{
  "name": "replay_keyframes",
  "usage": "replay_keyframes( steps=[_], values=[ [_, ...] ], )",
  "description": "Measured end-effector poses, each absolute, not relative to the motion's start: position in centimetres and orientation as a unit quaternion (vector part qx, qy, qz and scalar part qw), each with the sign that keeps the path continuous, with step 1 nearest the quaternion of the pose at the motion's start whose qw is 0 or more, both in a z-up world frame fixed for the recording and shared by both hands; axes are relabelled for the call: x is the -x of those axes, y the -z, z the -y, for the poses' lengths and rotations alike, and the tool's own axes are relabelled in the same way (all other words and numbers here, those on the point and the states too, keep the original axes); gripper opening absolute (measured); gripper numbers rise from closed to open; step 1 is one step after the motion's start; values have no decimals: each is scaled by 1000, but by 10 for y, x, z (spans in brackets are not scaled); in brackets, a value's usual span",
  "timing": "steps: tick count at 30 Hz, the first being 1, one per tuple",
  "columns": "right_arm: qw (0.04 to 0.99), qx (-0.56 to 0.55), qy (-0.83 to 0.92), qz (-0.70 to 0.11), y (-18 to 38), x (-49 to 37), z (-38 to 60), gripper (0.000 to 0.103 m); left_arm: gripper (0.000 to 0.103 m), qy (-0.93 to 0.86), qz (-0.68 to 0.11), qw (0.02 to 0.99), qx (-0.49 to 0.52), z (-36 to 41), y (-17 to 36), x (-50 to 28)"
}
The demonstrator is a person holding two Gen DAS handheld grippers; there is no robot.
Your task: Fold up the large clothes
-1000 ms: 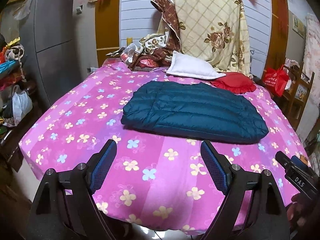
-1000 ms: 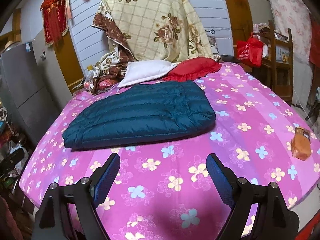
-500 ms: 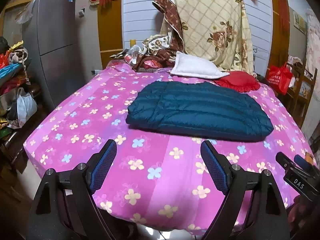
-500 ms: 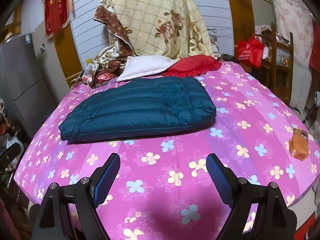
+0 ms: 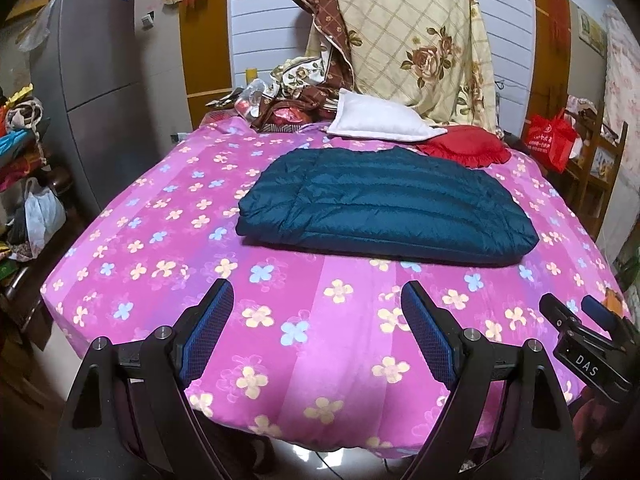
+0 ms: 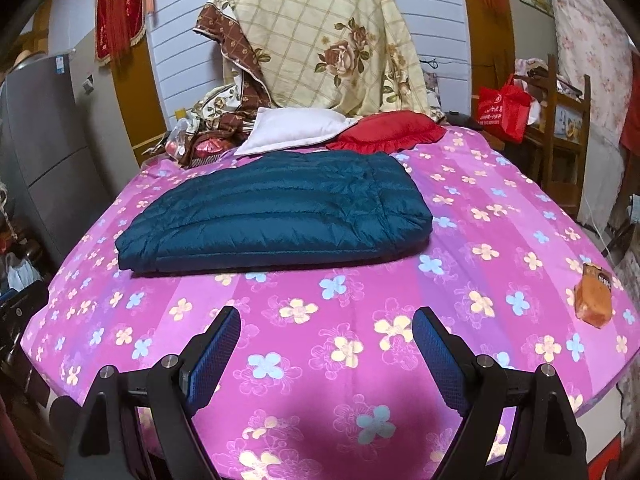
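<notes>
The dark teal quilted down jacket (image 5: 384,208) lay folded into a flat, roughly rectangular bundle on the bed with the pink flower-printed sheet (image 5: 320,320), in the middle of the bed and a little toward its head. No sleeve or hem trailed loose from it that I could see, and its edges sat fairly square, so I judged the folding as good as done; at most a last tidy or a move to some other spot remained, and I saw no other garment laid out waiting.

The jacket's shell looked slick and slightly shiny, puffed into soft horizontal ribs by the stitching, thick at the near edge where layers stacked. The sheet under it was smooth and taut, draped over the bed's rounded near corner. Just beyond the jacket, toward the head of the bed, a plain white pillow (image 5: 376,118) overlapped a red ruffle-edged cushion (image 5: 468,150), and behind them hung a cream checked quilt with brown roses (image 5: 412,36). Near the bed's right edge lay a small orange packet (image 6: 594,300), well apart from the jacket.

The left gripper (image 5: 316,330) hovered over the foot of the bed, jaws spread wide, nothing between its blue pads. The right gripper (image 6: 326,354) did likewise, wide apart and empty, short of the jacket.
</notes>
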State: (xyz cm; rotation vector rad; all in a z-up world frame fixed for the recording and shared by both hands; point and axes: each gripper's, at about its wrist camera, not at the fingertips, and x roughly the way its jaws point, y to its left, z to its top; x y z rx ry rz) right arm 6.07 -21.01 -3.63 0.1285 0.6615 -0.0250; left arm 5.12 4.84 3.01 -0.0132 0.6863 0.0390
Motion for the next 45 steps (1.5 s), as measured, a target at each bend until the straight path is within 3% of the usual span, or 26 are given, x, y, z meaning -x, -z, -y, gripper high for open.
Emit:
replay_keyframes(
  steps=[45],
  values=[
    [938, -49, 10, -343, 54, -65, 203, 86, 86, -10, -344, 938, 41, -50, -19, -50]
  ],
)
